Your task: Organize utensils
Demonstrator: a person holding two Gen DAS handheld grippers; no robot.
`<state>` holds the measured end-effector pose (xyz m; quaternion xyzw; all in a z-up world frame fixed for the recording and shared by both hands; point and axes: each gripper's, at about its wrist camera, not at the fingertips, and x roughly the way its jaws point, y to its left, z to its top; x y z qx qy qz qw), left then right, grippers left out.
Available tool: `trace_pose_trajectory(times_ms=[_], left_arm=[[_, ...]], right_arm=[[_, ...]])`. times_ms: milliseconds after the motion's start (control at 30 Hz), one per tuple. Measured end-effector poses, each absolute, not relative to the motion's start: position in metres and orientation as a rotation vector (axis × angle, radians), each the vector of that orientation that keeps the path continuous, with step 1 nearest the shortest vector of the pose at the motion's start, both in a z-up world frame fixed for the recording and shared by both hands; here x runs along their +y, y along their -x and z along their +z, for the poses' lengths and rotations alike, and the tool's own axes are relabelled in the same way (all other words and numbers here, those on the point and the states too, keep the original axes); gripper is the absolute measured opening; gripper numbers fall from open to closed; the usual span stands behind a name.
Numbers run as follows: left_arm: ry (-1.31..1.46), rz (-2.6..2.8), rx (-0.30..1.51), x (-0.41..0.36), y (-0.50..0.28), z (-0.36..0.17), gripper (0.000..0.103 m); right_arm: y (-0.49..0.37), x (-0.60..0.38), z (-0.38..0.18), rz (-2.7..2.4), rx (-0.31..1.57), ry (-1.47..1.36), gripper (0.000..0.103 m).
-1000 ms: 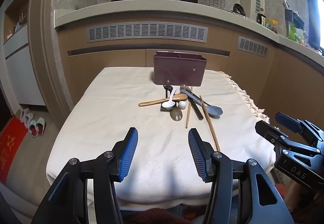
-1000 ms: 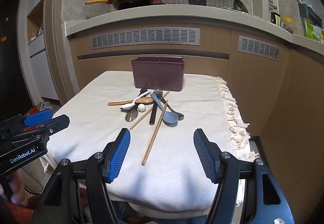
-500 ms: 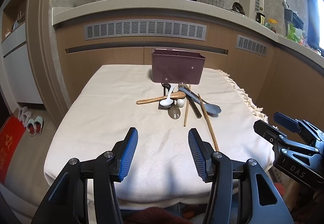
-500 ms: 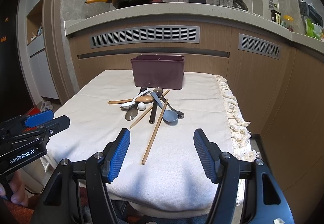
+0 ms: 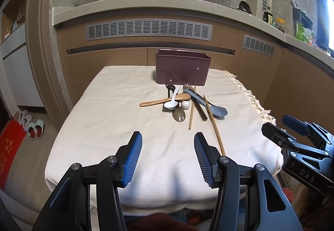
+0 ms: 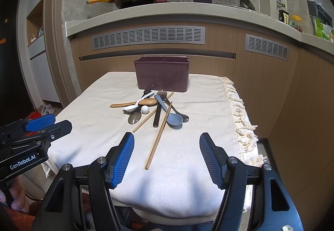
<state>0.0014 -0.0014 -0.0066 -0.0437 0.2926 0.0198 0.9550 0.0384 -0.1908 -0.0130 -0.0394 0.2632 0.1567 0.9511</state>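
Utensils (image 5: pixel 183 103): you have them piled loose on the cloth-covered surface (image 5: pixel 108 114), just in front of the purple bin (image 5: pixel 182 70). Items: wooden spoon (image 5: pixel 165 100), white spoon (image 5: pixel 171 101), grey-blue spoon (image 5: pixel 208 104), two chopsticks, one (image 5: pixel 214 124) reaching furthest from the bin. Your left hand-held gripper (image 5: pixel 168 157) hangs over the surface edge opposite the bin, jaws apart, holding nothing. Your right hand-held gripper (image 6: pixel 167 158): likewise, jaws spread, nothing held.
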Motion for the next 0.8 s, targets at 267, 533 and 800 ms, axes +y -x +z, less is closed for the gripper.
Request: trace_pose_trajectory(times_ms=[267,533,800], left_arm=[[0.088,0.036,0.597,-0.0044,-0.0018,-0.0113,0.053],[0.088,0.037,0.6,-0.0056,-0.0013,-0.0123,0.053],[0.089,0.036,0.604,-0.0054,-0.0008,-0.0123,0.053]], right_arm=[[-0.0385,-0.191,-0.013,0.319,0.535,0.081,0.063],[-0.0386,-0.1917,-0.0134,0.319,0.537,0.079,0.063],[-0.0381,-0.1919,-0.0138,0.317,0.539,0.078,0.063]])
